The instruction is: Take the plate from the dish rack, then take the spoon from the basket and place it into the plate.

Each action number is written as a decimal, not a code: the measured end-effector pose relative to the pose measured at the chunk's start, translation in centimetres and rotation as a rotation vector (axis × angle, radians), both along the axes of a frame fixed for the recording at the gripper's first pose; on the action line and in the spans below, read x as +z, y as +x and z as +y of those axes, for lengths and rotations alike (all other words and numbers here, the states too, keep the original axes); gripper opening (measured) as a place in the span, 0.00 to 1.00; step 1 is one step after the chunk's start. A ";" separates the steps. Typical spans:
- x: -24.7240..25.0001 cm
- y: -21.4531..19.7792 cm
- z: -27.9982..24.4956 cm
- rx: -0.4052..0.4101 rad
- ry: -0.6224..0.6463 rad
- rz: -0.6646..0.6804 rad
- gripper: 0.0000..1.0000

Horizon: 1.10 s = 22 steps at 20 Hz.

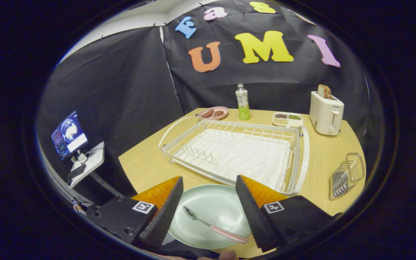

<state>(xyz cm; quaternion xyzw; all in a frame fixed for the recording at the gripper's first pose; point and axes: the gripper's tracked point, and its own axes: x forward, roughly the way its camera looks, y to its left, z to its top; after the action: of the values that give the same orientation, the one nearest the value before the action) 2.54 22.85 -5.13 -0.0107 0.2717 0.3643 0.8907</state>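
The fingers of the gripper (208, 202) were held wide apart, with nothing gripped. Between them, low in the frame, the spoon (213, 228) was seen lying in the plate (211, 202), its long axis running from bowl at left to handle at lower right. The dish rack (229, 151) stood beyond on the worktop (323, 155). The plate's near rim was cut off by the fingers.

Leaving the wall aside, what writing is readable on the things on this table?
Bottle label: too small to read.
Toaster front mark: blurred.
Claw tags: square patterns, no words; the claw is open, with the plate and spoon between its fingers.
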 end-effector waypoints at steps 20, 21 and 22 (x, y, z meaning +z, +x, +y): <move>7.9 -5.2 -12.7 -0.693 0.116 -0.516 1.00; 8.3 -5.6 -12.6 -0.695 0.159 -0.517 1.00; 8.9 -5.9 -12.2 -0.690 0.200 -0.520 1.00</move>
<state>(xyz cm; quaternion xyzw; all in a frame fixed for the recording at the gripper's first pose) -3.40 10.68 3.72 0.0755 -0.0104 0.0552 0.9956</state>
